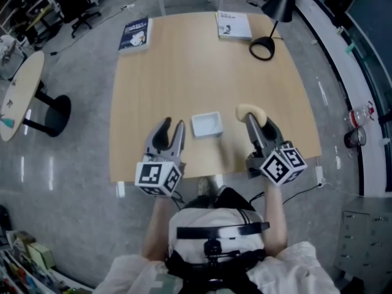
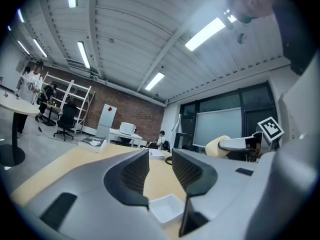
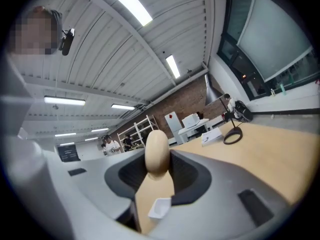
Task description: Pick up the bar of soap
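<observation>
A cream oval bar of soap (image 3: 157, 153) stands clamped between the jaws of my right gripper (image 3: 156, 165). From the head view the soap (image 1: 250, 111) juts out beyond the right gripper (image 1: 258, 122), above the table's near right part. The left gripper view catches the soap (image 2: 218, 146) at the right, held level above the tabletop. My left gripper (image 1: 171, 131) hovers near the front left of the table, jaws a little apart with nothing between them (image 2: 160, 169). A small white dish (image 1: 206, 125) lies between the two grippers.
The wooden table (image 1: 202, 72) carries a dark-covered book (image 1: 135, 34) at its far left corner, a white booklet (image 1: 233, 25) at the far right, and a black desk lamp (image 1: 264, 45) beside it. A round side table (image 1: 21, 94) stands on the floor at the left.
</observation>
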{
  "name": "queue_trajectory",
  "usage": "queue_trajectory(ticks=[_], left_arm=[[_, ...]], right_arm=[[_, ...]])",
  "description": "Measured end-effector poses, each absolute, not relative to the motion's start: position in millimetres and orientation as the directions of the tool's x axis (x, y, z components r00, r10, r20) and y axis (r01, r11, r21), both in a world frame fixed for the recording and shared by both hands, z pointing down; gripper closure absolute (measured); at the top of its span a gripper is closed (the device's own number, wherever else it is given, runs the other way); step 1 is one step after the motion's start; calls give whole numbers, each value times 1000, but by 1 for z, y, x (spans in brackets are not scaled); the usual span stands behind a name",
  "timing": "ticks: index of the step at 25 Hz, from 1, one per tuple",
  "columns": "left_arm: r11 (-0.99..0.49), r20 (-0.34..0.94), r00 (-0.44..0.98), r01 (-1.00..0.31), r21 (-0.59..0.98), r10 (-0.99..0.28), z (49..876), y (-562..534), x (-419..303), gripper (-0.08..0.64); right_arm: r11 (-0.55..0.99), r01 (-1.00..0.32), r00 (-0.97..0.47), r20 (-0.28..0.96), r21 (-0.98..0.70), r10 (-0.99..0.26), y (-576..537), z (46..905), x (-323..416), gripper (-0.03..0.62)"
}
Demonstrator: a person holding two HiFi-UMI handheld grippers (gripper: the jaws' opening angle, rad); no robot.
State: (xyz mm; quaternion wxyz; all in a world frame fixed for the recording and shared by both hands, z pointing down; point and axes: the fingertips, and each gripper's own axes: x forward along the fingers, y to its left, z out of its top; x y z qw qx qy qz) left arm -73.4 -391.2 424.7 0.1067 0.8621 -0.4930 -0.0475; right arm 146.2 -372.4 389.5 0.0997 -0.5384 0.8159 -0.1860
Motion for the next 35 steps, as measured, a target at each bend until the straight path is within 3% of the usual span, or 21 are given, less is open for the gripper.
queue_trajectory(ticks=[16,28,35], left_arm=[[-414,-89,404,-890,190,-910,390,-209,-120,405],[-448,-64,444,-883,142,-894,398,-15,-109,405],[-482,-135,467,-868,116,-874,362,44,-121,405]], right_arm=[[376,-834,-409,-4,-404,-912,-203,376,137,472],[355,-822,-369,-58,-445,-928,-2,377,154,472],[319,-833,-322,-74,-451,-944,76,361,151,472]])
